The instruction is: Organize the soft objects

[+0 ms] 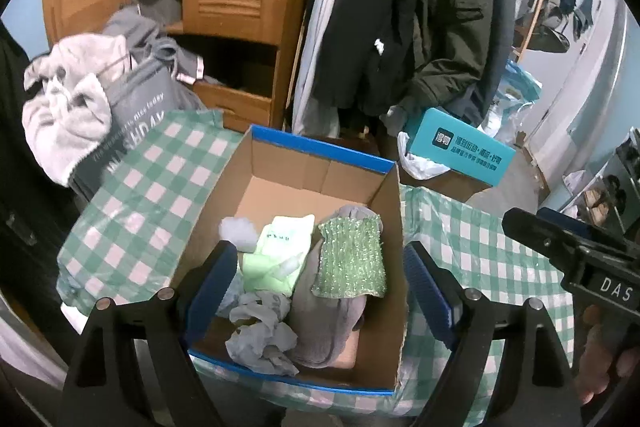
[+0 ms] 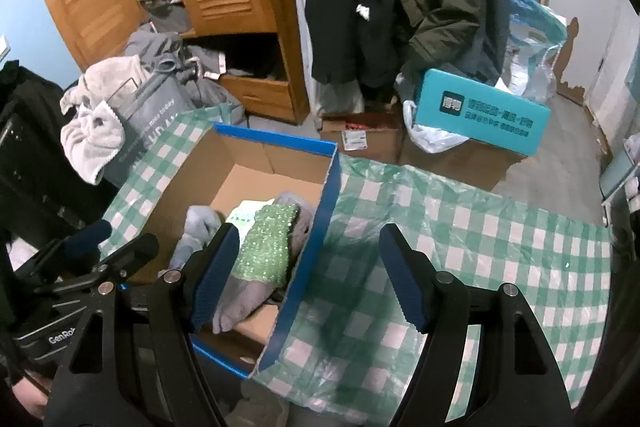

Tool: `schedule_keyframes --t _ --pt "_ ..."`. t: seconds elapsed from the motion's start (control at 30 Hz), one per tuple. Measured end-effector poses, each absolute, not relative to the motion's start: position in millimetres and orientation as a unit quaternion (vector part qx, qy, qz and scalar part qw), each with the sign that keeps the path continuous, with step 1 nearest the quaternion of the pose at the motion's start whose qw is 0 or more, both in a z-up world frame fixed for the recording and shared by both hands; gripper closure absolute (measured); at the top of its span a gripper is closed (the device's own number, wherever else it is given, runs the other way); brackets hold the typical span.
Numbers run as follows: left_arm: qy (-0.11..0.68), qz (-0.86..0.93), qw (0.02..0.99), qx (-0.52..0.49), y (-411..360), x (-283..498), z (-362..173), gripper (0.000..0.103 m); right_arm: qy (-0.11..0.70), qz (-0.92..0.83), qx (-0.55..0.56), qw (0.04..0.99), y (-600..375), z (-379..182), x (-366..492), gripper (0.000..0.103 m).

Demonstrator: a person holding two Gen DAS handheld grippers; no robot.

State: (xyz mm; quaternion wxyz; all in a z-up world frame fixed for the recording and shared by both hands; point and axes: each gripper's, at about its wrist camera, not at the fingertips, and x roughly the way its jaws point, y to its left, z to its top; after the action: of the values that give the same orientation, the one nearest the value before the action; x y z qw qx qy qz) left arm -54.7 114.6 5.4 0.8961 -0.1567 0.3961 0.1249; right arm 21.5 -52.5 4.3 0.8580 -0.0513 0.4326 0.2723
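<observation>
I am hovering my left gripper over the cardboard box on the checked counter, fingers spread wide and holding nothing. The soft things, a green sponge cloth, grey rags and a pale green pack, are lying inside. My right gripper, equally wide and empty, is straddling the box's near wall, likely ready for tidying.
</observation>
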Motion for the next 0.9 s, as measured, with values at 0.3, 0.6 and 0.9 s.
schedule_keyframes --t 0.3,0.6,0.9 --pt "0.393 0.123 0.901 -0.134 95 -61 16 0.015 0.42 0.254 -0.038 0.87 -77 8 15 0.031" --pt "0.393 0.115 0.902 -0.136 86 -61 19 0.015 0.411 0.247 -0.035 0.877 -89 10 12 0.031" --pt "0.393 0.11 0.902 -0.139 83 -61 19 0.015 0.412 0.248 -0.033 0.876 -89 10 12 0.031"
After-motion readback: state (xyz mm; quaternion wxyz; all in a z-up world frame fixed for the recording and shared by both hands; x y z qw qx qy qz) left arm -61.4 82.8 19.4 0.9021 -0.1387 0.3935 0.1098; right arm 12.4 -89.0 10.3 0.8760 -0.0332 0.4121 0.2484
